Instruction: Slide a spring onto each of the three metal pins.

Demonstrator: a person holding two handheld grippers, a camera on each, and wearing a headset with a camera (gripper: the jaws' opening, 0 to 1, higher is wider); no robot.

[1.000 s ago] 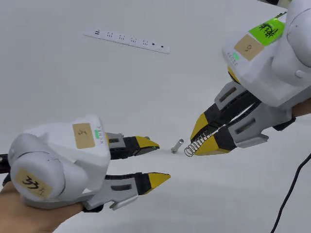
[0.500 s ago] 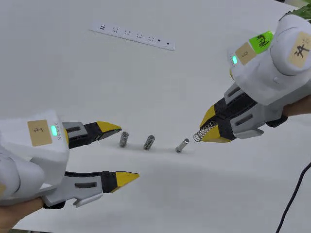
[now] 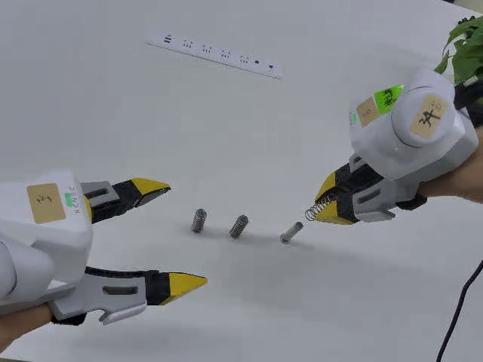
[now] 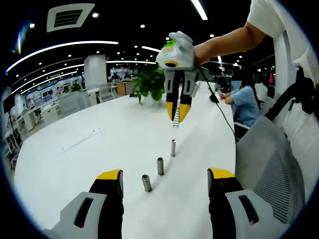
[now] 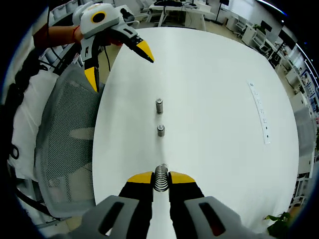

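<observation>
Three short metal pins stand in a row on the white table. The left pin and the middle pin each carry a spring. The right pin is bare. My right gripper is shut on a spring just up and right of the bare pin, not touching it. In the right gripper view the held spring lines up with the two sprung pins beyond. My left gripper is open with nothing in it, left of the row; the three pins stand ahead of it.
A white power strip lies at the far side of the table. A green plant is at the right edge and a black cable hangs at the lower right. A grey mesh chair stands by the table edge.
My left gripper has drawn back to the left, uncovering the two sprung pins. My right gripper, still holding the spring, has pulled slightly away from the bare pin. The head camera has shifted.
</observation>
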